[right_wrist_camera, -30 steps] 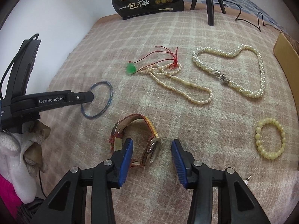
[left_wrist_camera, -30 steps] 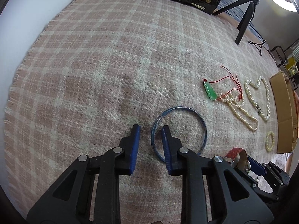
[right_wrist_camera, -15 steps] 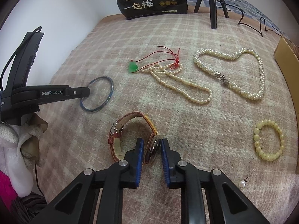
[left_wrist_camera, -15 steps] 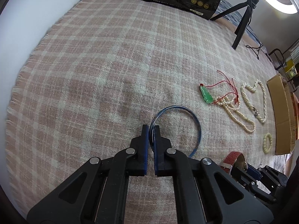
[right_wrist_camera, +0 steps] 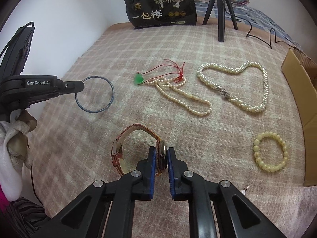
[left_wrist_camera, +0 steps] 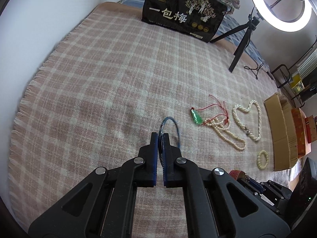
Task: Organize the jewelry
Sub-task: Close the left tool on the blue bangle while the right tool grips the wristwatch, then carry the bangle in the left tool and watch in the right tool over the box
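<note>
The left gripper [left_wrist_camera: 160,136] clenches a thin blue ring bangle [left_wrist_camera: 176,128], tilted up off the pink plaid blanket [left_wrist_camera: 99,91]. Only the right wrist view shows the right gripper [right_wrist_camera: 160,156], jaws just closed, clamping the brown-strapped wristwatch [right_wrist_camera: 136,148].

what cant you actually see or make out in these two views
- Watch dial: right wrist view, hidden between the right claw pads.
- Cardboard box contents: cut off by the right edge.
- Earring: mostly behind the claw arm.
- Blue bangle near rim: left wrist view, blurred.

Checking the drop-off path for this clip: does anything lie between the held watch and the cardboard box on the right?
The right gripper is shut on the watch. Between it and the cardboard box lies the yellow bead bracelet, flat on the blanket; a lifted carry should clear it.
</note>
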`<action>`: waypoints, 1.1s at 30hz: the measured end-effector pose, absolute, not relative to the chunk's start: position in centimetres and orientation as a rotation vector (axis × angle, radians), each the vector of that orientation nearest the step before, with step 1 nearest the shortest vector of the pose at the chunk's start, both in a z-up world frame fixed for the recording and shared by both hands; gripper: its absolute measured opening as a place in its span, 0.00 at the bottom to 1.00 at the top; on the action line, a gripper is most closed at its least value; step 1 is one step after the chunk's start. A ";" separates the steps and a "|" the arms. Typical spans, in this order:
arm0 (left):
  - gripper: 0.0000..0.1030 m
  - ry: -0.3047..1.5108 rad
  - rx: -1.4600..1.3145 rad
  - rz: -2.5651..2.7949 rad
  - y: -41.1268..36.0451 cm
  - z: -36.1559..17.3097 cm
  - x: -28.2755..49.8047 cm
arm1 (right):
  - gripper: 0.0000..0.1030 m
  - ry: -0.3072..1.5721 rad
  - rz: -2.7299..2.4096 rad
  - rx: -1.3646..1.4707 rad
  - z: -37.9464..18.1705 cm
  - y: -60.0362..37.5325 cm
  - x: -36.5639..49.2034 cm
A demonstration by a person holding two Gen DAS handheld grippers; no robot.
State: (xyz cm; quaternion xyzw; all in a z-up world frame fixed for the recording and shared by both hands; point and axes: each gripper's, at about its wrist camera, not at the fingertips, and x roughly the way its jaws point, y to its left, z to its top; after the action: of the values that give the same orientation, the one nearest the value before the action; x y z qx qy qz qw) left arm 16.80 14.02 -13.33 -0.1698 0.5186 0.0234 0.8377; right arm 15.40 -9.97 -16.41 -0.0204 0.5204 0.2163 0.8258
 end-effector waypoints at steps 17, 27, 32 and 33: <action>0.01 0.994 -0.395 -0.071 10.1 -8.1 16.9 | 0.09 0.935 0.369 -0.075 -10.3 -16.9 12.9; 0.01 0.935 -0.347 -0.181 3.7 -5.2 17.7 | 0.09 0.874 0.269 -0.060 -8.5 -22.8 11.3; 0.01 0.917 -0.321 -0.248 -0.1 -4.2 18.5 | 0.09 0.860 0.224 -0.036 -7.8 -25.7 11.1; 0.01 0.914 -0.317 -0.263 -1.0 -3.9 18.7 | 0.09 0.855 0.212 -0.030 -7.6 -26.4 11.0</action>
State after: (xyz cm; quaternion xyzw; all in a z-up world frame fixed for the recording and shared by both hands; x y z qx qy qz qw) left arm 18.67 -1.03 -3.93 -0.1521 0.4381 -0.1262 0.8769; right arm 11.02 -26.40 -7.62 -0.0147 0.4137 0.1025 0.9045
